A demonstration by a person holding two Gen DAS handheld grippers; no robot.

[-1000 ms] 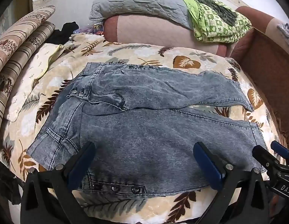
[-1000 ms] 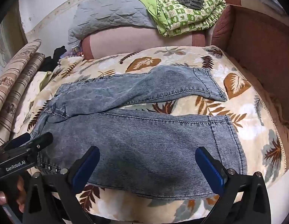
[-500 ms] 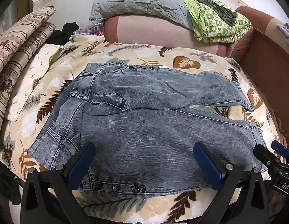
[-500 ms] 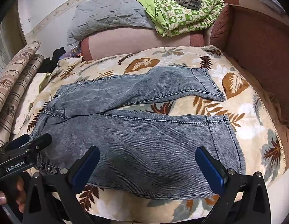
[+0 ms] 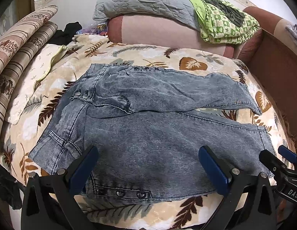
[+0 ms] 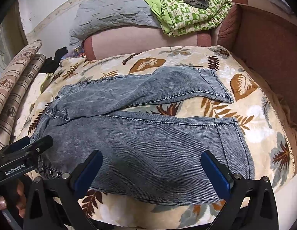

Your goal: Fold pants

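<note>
Barely anything has shifted since a second ago: both grippers have crept back a touch, so a bit more of the leaf-print blanket (image 5: 129, 212) shows along the near edge, and the pants haven't budged.

So the pants (image 5: 154, 126) are grey-blue washed denim, spread flat on that blanket, waistband to the left and leg ends to the right. Far leg angles away from the near one, with a wedge of blanket showing between them near the hems. Row of studs runs along the near edge by the waist.

Left gripper (image 5: 148, 164) hovers over the near edge of the pants by the hip, blue pads spread wide, nothing between them. Right gripper (image 6: 152, 170) does the same over the near leg, also wide apart and holding nothing.

Behind the blanket sits a pink bolster (image 6: 140, 40) with a grey quilted pillow (image 6: 114, 13) and a green patterned quilt (image 6: 188, 11) piled on top. Striped cushions (image 5: 16, 49) lean at the left.
</note>
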